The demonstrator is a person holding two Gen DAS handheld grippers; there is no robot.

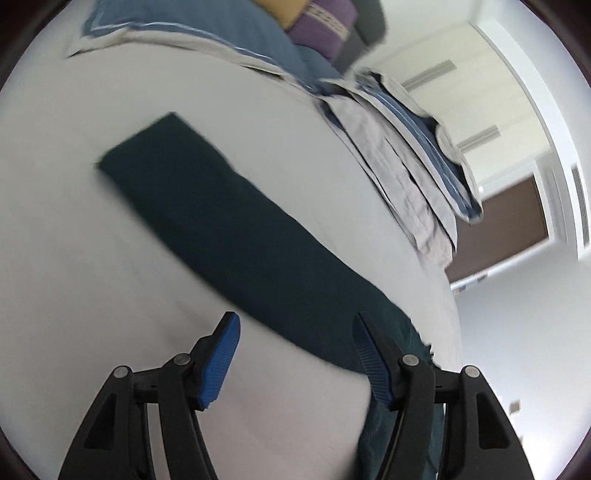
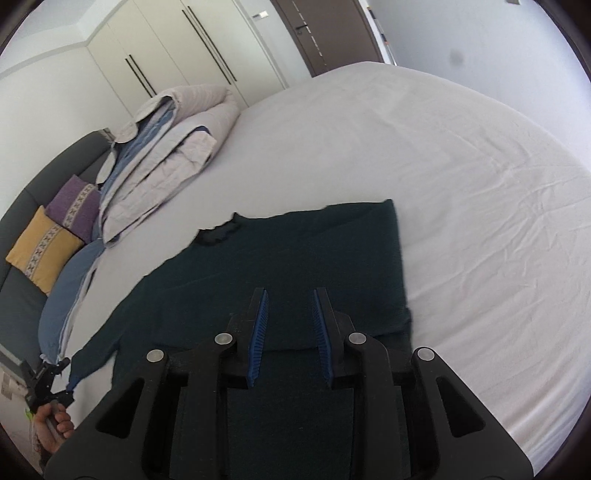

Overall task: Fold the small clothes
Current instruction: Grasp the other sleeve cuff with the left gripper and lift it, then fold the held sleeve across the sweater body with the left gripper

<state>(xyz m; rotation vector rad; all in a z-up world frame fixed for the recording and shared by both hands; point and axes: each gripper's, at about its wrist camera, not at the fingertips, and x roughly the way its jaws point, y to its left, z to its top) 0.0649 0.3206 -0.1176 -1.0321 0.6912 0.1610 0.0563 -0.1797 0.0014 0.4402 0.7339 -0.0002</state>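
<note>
Left wrist view: the left gripper [image 1: 295, 354] stands with its jaws well apart and nothing between the blue pads [image 1: 221, 363]. The frame is blurred. A long dark green sleeve [image 1: 229, 229] of the sweater runs from beyond the gripper, upper left, down past its right finger, lying flat on the white bed sheet [image 1: 92, 258]. Whether the right pad touches the fabric cannot be told; the cloth passes just beside and beneath it. Farther ahead and to the right lies a folded grey-and-blue duvet [image 1: 406, 177]; beyond it, a blue pillow [image 1: 207, 33] and a purple cushion [image 1: 325, 26].

Right wrist view: the right gripper [image 2: 289, 325] has its jaws narrowly parted, with an open gap between the pads [image 2: 258, 339]; no cloth is pinched. It hangs over the body of the dark green sweater [image 2: 295, 258], which is spread on the bed directly ahead of and under the gripper, collar away and to the left, right edge folded straight. One sleeve trails off to the lower left, ending just beside the left gripper [image 2: 55, 373], held in a person's hand [image 2: 55, 424]. Left of the right gripper lie the duvet [image 2: 166, 158], a purple cushion [image 2: 75, 210] and a yellow cushion [image 2: 42, 247] against a dark headboard [image 2: 48, 170]. Cupboards [image 2: 177, 48] and a brown door [image 2: 328, 29] stand beyond the bed.
</note>
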